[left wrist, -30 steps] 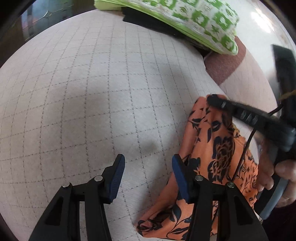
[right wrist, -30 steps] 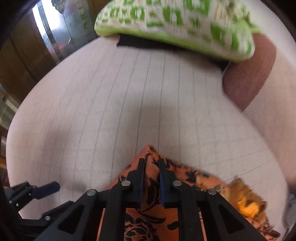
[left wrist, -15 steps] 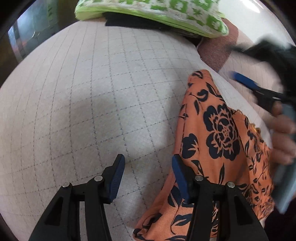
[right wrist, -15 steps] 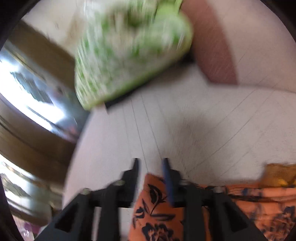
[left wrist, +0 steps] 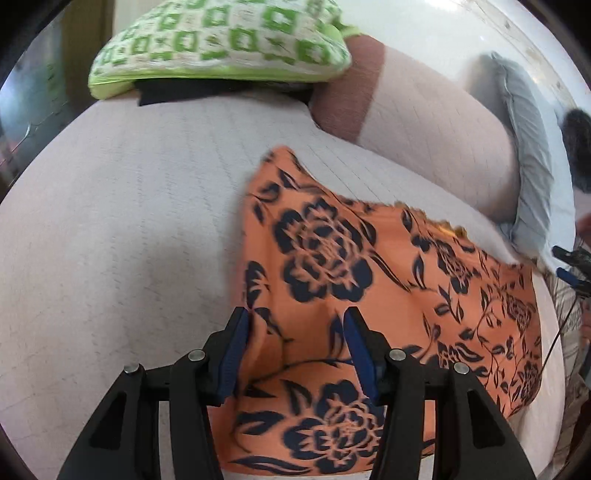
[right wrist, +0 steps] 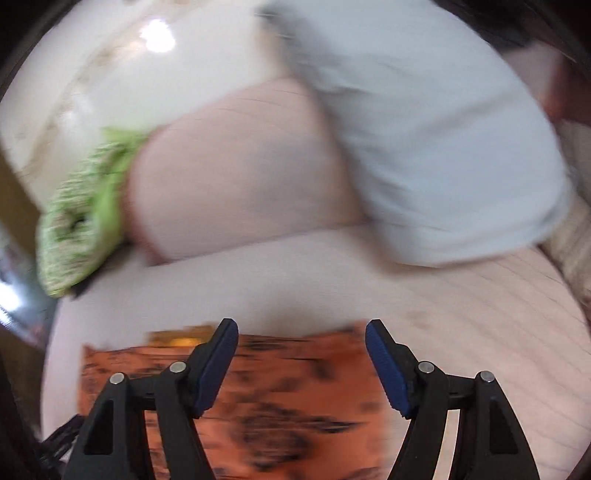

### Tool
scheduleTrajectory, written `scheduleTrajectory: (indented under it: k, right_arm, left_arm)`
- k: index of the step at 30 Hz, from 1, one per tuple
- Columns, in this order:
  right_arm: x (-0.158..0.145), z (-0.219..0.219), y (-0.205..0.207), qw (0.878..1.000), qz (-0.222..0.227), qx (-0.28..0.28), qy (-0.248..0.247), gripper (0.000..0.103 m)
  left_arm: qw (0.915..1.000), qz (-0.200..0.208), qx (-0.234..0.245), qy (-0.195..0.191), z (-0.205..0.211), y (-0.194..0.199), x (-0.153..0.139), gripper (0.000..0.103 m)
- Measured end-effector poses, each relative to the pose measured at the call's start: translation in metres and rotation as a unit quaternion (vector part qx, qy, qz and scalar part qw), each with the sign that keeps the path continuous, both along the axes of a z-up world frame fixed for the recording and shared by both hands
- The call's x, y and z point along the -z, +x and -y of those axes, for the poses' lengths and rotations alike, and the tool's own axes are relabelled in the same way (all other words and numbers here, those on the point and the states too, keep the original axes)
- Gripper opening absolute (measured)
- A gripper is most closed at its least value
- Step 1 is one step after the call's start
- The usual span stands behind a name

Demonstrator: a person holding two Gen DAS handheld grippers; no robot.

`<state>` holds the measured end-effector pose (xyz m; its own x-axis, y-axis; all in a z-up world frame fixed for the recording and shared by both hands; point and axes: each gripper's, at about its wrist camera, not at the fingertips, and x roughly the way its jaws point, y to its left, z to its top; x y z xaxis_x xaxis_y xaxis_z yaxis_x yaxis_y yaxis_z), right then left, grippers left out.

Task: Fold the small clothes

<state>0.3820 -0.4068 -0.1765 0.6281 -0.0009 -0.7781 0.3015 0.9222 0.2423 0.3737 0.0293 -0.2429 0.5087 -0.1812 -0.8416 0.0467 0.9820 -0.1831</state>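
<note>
Both fisheye views are brightly lit by soft, even light, with a glare spot on the pale wall at the upper left of the right wrist view and only faint shadows on the quilted cover. The right wrist view is heavily motion-blurred, smearing the orange floral cloth and green pillow. The left wrist view is sharper, mildly soft, with curved edges and dark corners.

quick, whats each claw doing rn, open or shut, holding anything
left claw: open, holding nothing, fingers either side of the orange floral garment.
right claw: open wide, holding nothing, over the same garment.
</note>
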Motion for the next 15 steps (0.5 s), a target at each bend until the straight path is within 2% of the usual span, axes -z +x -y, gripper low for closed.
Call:
scheduleTrajectory:
  k: [3, 5, 7, 8, 9, 12, 14, 15]
  right_arm:
    - [0.032, 0.016, 0.008, 0.999, -0.044, 0.014, -0.004, 0.074]
    - [0.049, 0.019, 0.014, 0.998, -0.055, 0.013, -0.004, 0.072]
    - [0.065, 0.016, 0.025, 0.997, -0.076, 0.004, -0.007, 0.033]
    - [0.074, 0.008, 0.034, 0.995, -0.099, -0.001, -0.026, 0.014]
    - [0.074, 0.003, 0.035, 0.994, -0.099, 0.000, -0.041, 0.009]
    - [0.057, -0.012, 0.033, 0.993, -0.061, 0.003, -0.100, 0.006]
    - [0.053, -0.005, 0.033, 0.993, -0.054, 0.028, -0.100, 0.006]
    - [0.057, -0.002, 0.036, 0.992, -0.064, 0.035, -0.106, 0.006]
  left_arm:
    - [0.9989, -0.006, 0.001, 0.046, 0.012, 0.005, 0.011, 0.054]
    - [0.9983, -0.020, -0.004, 0.055, 0.008, 0.009, 0.021, 0.055]
    - [0.9983, -0.021, -0.005, 0.053, 0.006, 0.014, 0.022, 0.057]
    - [0.9983, -0.020, -0.004, 0.054, 0.007, 0.016, 0.021, 0.057]
    - [0.9984, -0.019, -0.004, 0.054, 0.007, 0.020, 0.022, 0.058]
    - [0.9985, -0.018, -0.005, 0.052, -0.002, 0.021, 0.025, 0.058]
    - [0.9981, -0.015, -0.001, 0.059, -0.002, 0.019, 0.026, 0.058]
    - [0.9979, -0.014, 0.001, 0.063, -0.003, 0.018, 0.026, 0.058]
